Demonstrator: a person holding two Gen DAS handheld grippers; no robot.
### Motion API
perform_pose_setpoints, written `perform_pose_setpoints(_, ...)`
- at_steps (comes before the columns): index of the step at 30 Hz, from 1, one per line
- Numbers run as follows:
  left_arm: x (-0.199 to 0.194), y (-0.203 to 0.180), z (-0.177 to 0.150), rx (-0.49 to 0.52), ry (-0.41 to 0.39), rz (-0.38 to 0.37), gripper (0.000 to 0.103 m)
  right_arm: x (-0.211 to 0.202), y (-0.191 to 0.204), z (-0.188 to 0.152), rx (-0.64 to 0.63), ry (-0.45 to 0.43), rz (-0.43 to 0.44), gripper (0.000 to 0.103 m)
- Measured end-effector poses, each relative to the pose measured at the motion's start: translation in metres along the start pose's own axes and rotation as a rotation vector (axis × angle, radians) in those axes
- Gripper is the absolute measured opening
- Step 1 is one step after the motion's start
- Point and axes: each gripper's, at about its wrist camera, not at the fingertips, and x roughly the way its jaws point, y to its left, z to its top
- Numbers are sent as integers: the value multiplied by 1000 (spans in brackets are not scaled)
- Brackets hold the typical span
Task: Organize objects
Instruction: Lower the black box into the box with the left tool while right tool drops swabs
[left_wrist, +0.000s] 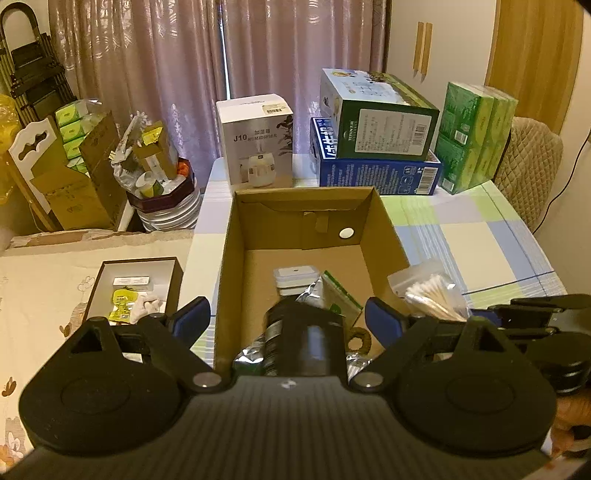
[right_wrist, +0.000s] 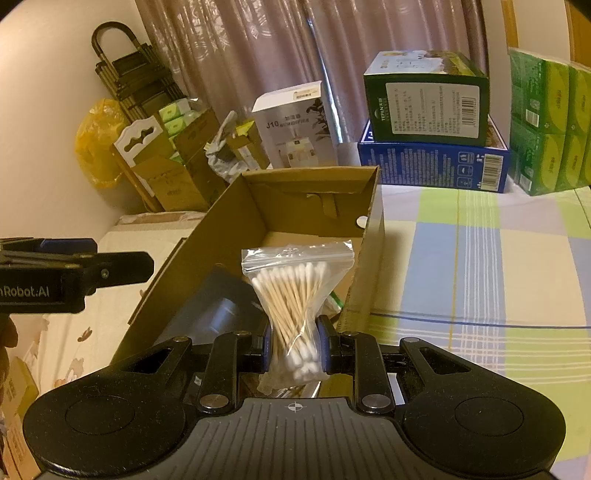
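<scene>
The clear plastic zip bag of wooden cotton swabs (right_wrist: 293, 306) is pinched at its lower half between the two blue-padded fingers of the right gripper (right_wrist: 294, 349). The jaws are closed nearly together on the bag, so the swabs are squeezed into a narrow waist there. The bag stands upright, with its zip edge on top, above the near right part of the open brown cardboard box (right_wrist: 295, 199). In the left wrist view the same bag (left_wrist: 430, 291) is at the right wall of the box (left_wrist: 236, 251), held from the right side.

The left gripper (left_wrist: 288, 319) points forward over the near end of the box. Its blue-padded fingers (left_wrist: 192, 314) are spread wide apart and hold nothing. Between them, inside the box, lies a dark cylindrical can (left_wrist: 306, 339) on crinkled silver foil packets (left_wrist: 314, 293); a small white square container (left_wrist: 295, 278) sits just behind them.

The box rests on a table with a green, blue and cream checked cloth (right_wrist: 480, 266). At the far end stand a white humidifier carton (left_wrist: 255, 142), a blue carton (left_wrist: 376, 170) with a dark green carton (left_wrist: 384, 118) on top, and green tissue packs (left_wrist: 476, 136).
</scene>
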Motion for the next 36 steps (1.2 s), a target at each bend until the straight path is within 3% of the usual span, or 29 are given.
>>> perform_pose_setpoints(21, -30, 5, -8, 0, -16, 26, 88, -18, 23, 0, -10, -14, 37, 21)
perform_pose_setpoints(24, -34, 8, -9, -5, -23, 30, 89, -17, 23, 2, 12, -10, 91, 22)
perform_pose_setpoints(25, -35, 10, -10, -9, -25, 32, 89, -16, 23, 2, 19, -9, 113, 25)
perform_pose_setpoints(27, -36, 13, -11, -17, -26, 32, 89, -15, 21, 4, 35, -24, 138, 52)
perform_pose_setpoints(28, -37, 14, -12, -21, -27, 30, 89, -16, 20, 4, 45, -41, 144, 77)
perform_pose_setpoints(36, -36, 19, -29, -57, -14, 17, 89, -25, 5, -4, 83, -57, 101, 80)
